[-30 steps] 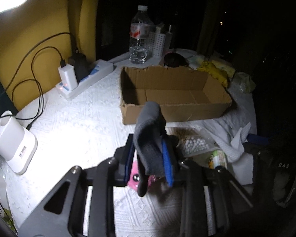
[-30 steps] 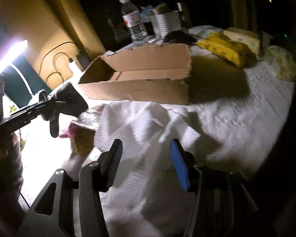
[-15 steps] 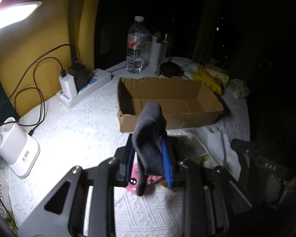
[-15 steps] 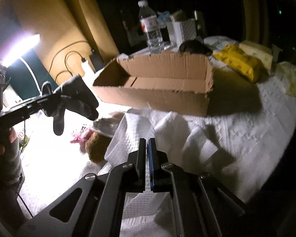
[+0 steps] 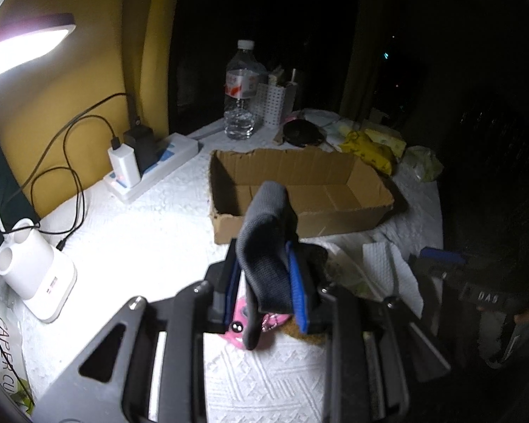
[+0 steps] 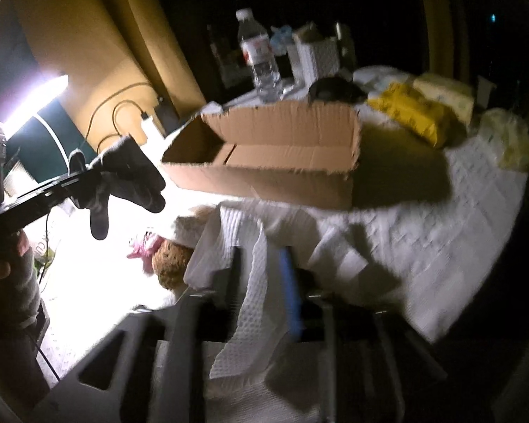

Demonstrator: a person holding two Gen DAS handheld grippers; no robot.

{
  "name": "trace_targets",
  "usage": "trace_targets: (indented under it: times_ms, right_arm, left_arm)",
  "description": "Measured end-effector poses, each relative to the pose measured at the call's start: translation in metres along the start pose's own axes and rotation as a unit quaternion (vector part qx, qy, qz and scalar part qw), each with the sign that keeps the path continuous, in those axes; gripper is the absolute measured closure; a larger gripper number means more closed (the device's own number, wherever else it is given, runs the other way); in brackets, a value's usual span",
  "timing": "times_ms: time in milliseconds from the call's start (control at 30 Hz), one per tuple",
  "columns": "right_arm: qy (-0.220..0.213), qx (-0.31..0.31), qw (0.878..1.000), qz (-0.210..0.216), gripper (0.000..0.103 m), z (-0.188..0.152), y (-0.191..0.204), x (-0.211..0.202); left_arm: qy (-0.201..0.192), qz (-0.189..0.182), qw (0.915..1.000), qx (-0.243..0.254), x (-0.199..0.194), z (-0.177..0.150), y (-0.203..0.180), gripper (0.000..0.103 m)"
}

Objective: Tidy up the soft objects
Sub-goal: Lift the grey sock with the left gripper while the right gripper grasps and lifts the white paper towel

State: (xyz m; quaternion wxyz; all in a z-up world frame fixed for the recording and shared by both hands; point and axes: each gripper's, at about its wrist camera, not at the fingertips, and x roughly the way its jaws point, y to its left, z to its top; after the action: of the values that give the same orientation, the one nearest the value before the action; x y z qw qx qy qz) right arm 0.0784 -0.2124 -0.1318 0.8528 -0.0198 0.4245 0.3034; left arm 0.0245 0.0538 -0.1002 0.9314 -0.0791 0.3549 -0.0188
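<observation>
Dark room, yellow wall at left, one lit lamp (image 5: 21, 46) overhead; the work surface is a table under a white embossed cloth (image 5: 130, 239).

Left to right in the left wrist view: a white two-hole holder (image 5: 35, 278) at the table's near-left edge; a white power strip (image 5: 158, 167) with plugged chargers and black cables against the wall; a water bottle (image 5: 241, 91) and a perforated white caddy (image 5: 273, 105) at the back; an open cardboard box (image 5: 296, 194) mid-table, long axis running left to right, open side up; yellow packets (image 5: 370, 148) behind its right end.

Left gripper (image 5: 266, 282): clenched on a dark grey sock (image 5: 264, 239), fingers nearly together with only the fabric between them. The sock is held clear above the cloth, just short of the box's near wall. Its long axis runs roughly up and down in this view: the upper end folds over above the fingers, toward the box, and a narrow end hangs below them. A pink plush item (image 5: 247, 320) lies on the cloth beneath.

Right gripper (image 6: 262, 282): closed on a white paper towel (image 6: 254, 303), which drapes down between the fingers. This view is motion-blurred; whether the towel's lower part touches the table cannot be told. A brown fuzzy item (image 6: 171, 264) lies just left of it.
</observation>
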Motion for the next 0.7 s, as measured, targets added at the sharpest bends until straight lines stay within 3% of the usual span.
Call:
trace_targets:
  times_ms: [67, 200, 467, 500, 533, 600, 700]
  right_arm:
    - [0.01, 0.003, 1.0, 0.008, 0.065, -0.003, 0.002, 0.008]
    - [0.029, 0.006, 0.999, 0.016, 0.051, -0.006, 0.009, 0.025]
    - [0.045, -0.015, 0.999, 0.013, 0.049, -0.003, 0.027, 0.05]
    - [0.044, -0.019, 0.999, 0.008, 0.053, -0.003, 0.029, 0.052]
    - [0.041, -0.022, 0.999, 0.006, 0.071, -0.002, 0.029, 0.053]
    - [0.034, -0.025, 0.999, 0.011, 0.092, -0.001, 0.03, 0.051]
    - [0.018, -0.034, 0.999, -0.003, 0.096, 0.001, 0.031, 0.039]
  left_arm:
    - [0.002, 0.003, 1.0, 0.001, -0.001, -0.002, 0.0, 0.077]
    - [0.004, 0.008, 1.0, 0.0, -0.003, -0.006, 0.002, 0.077]
    - [0.007, 0.013, 0.9999, -0.006, -0.003, -0.008, 0.008, 0.076]
    - [0.007, 0.013, 0.9999, -0.007, -0.003, -0.008, 0.008, 0.076]
    - [0.006, 0.013, 0.9999, -0.007, -0.003, -0.008, 0.008, 0.076]
    - [0.006, 0.013, 0.9999, -0.007, -0.003, -0.008, 0.008, 0.076]
    - [0.004, 0.012, 0.9999, -0.005, -0.003, -0.006, 0.007, 0.076]
